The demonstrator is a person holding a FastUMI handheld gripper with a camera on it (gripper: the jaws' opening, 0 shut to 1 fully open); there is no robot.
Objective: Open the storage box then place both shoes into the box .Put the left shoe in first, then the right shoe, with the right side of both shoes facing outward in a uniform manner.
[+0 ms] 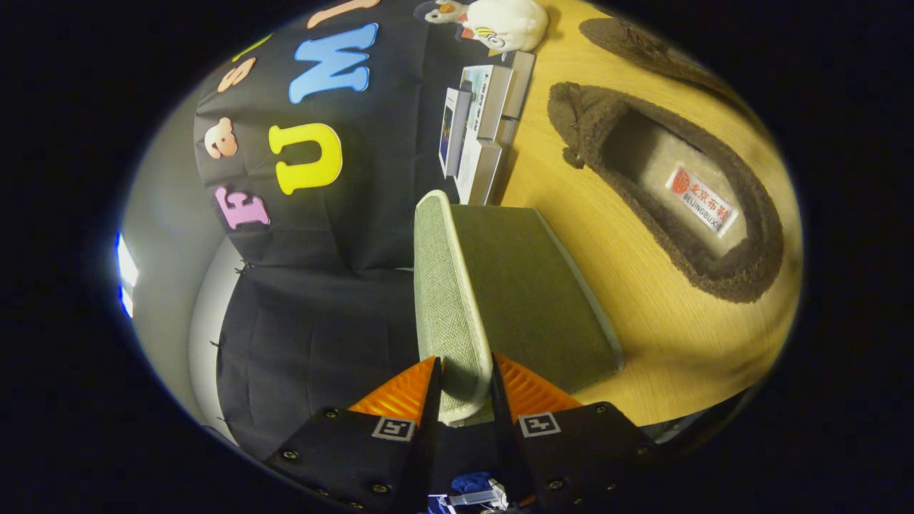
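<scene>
Gripper view, rolled so that the table (664, 335) runs up one side and the booth's black cloth wall (314, 321) the other. The jaws (464, 389) are nearly closed, and both fingers press on the raised lid (446, 300) of the storage box (528, 293) — one finger on each face of the woven, pale-edged panel, near its rounded corner. The lid stands on edge, lifted away from the box's dark green body, which rests on the light wooden table just ahead of the fingers.

Beside the box, on the table and apart from it, lies a brown fleecy shoe (671, 200) with its opening turned toward the camera; a white label shows on its pale insole. A second brown shoe (643, 46) lies farther off, beyond the first, partly cut by the fisheye's rim — which of the two is left or right cannot be told from this angle.

Beyond the box, against the cloth wall, stands a cluster of small white and grey cartons (482, 121), upright and close together. Past them, at the far end of the table, sits a white plush toy (500, 21). A bright strip of light (126, 275) shows at the side past the cloth wall.
</scene>
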